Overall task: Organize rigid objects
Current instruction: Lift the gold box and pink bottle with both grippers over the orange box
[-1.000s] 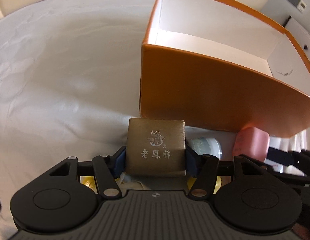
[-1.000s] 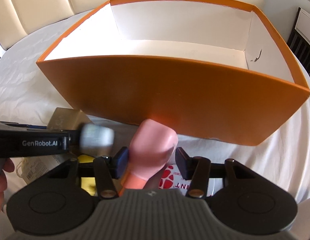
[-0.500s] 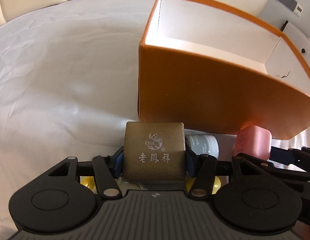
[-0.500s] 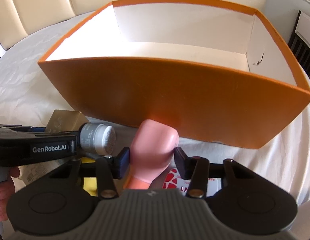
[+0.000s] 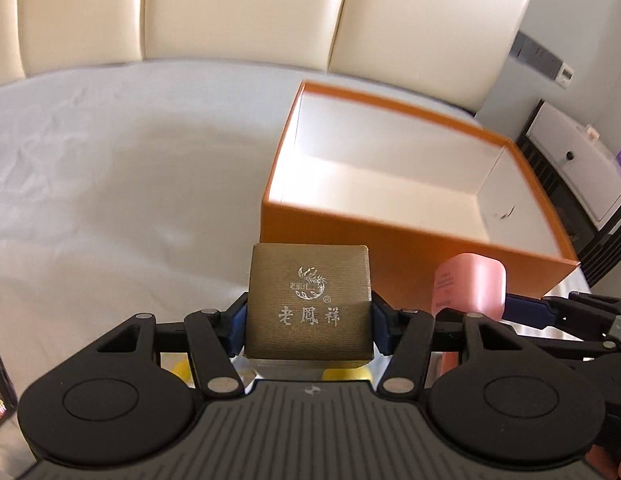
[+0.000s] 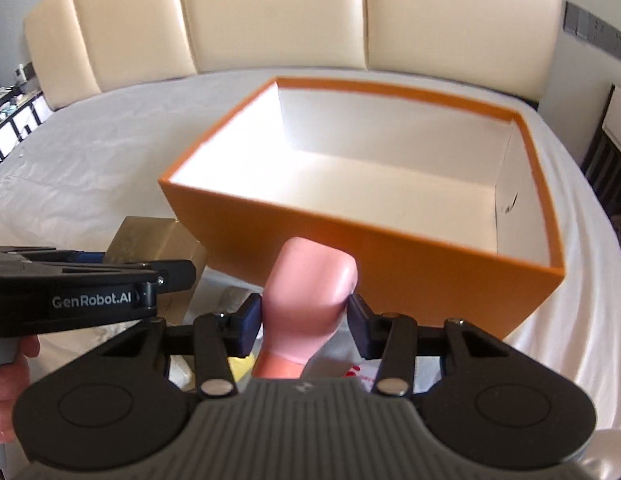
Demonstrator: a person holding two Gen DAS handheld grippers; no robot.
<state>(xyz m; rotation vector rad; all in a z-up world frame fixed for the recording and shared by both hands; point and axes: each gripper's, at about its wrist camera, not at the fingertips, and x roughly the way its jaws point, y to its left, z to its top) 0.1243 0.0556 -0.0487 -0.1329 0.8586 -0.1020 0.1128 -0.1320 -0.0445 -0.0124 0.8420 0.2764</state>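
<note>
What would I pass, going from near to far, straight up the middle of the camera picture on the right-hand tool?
Right tool with its black fingers → soft pink tube clamped between them → near wall of the open orange cardboard box → box's bare white inside → white tablecloth → cream padded chair backs.

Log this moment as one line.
left gripper: shut on square bronze-coloured gift box | right gripper: shut on pink plastic bottle | open orange cardboard box: nothing visible inside

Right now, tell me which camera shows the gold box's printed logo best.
The left wrist view: the gold box faces the lens, logo legible. The right wrist view shows it obliquely, half hidden by the left gripper.
</note>
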